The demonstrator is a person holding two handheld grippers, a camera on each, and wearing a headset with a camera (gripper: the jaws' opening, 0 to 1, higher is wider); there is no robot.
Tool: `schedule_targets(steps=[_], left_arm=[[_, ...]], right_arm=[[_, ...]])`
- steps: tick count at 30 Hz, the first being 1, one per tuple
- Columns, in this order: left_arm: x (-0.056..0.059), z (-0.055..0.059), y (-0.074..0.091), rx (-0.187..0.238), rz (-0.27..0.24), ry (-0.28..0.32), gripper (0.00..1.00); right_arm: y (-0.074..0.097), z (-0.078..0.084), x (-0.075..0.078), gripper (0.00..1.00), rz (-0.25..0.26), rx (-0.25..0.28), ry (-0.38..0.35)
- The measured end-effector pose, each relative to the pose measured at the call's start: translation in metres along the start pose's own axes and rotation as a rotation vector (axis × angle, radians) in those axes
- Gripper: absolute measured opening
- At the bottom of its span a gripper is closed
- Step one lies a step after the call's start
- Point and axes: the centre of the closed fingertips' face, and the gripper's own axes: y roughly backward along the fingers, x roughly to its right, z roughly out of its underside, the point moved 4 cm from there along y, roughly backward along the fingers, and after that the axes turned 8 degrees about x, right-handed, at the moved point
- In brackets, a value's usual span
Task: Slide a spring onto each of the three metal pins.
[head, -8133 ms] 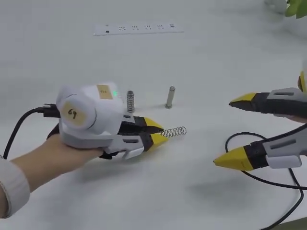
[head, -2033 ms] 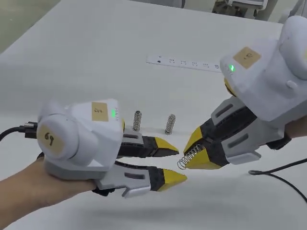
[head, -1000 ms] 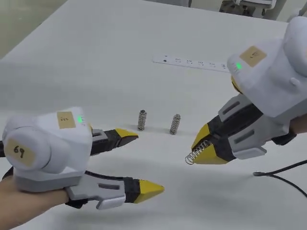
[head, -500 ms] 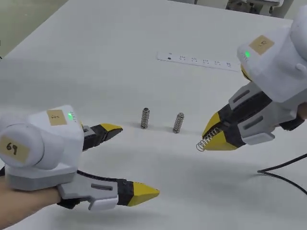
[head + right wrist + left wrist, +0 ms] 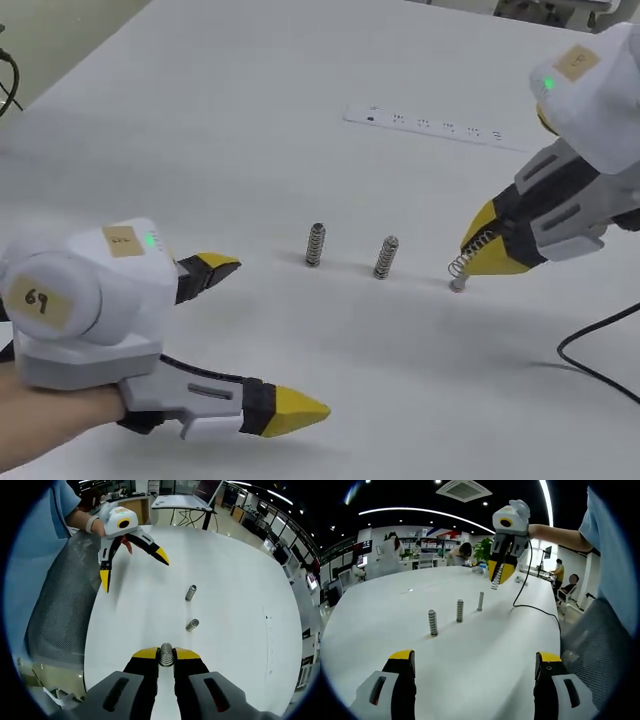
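At the right end of the pin row on the white table (image 5: 250,120), the right gripper (image 5: 482,256) pinches a tilted spring (image 5: 466,258), its lower end just above the bare pin (image 5: 480,601). The two other pins (image 5: 316,244) (image 5: 386,257) each carry a spring. The left gripper (image 5: 278,336) hovers well apart, jaws spread wide.

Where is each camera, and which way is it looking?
Head view: on the headset, looking down at the left hand-held gripper, right hand-held gripper and a hand.
Left gripper view: on the left hand-held gripper, facing across the table past its open jaws.
Right gripper view: on the right one, looking down past the spring it holds.
Shared: two sprung pins.
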Motion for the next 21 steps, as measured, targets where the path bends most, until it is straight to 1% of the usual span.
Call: schedule_targets(steps=[8,12,13,15,16,21], left_arm=[[-0.002,0.002,-0.001,0.002,-0.008,0.001,0.98],[-0.004,0.002,-0.001,0.001,-0.011,0.006,0.97],[-0.004,0.003,-0.001,0.0,-0.01,0.007,0.97],[-0.004,0.004,-0.001,-0.003,-0.01,0.007,0.97],[-0.005,0.004,-0.001,-0.003,-0.01,0.007,0.97],[-0.006,0.005,-0.002,-0.005,-0.011,0.012,0.97]], right_arm=[[0.002,0.012,0.015,0.08,0.019,-0.037,-0.005],[0.005,0.015,0.025,0.08,0.034,-0.052,-0.006],[0.005,0.017,0.028,0.08,0.043,-0.067,-0.001],[0.005,0.019,0.032,0.08,0.044,-0.083,0.004],[0.005,0.022,0.039,0.08,0.041,-0.087,0.004],[0.002,0.027,0.042,0.08,0.033,-0.106,0.002]])
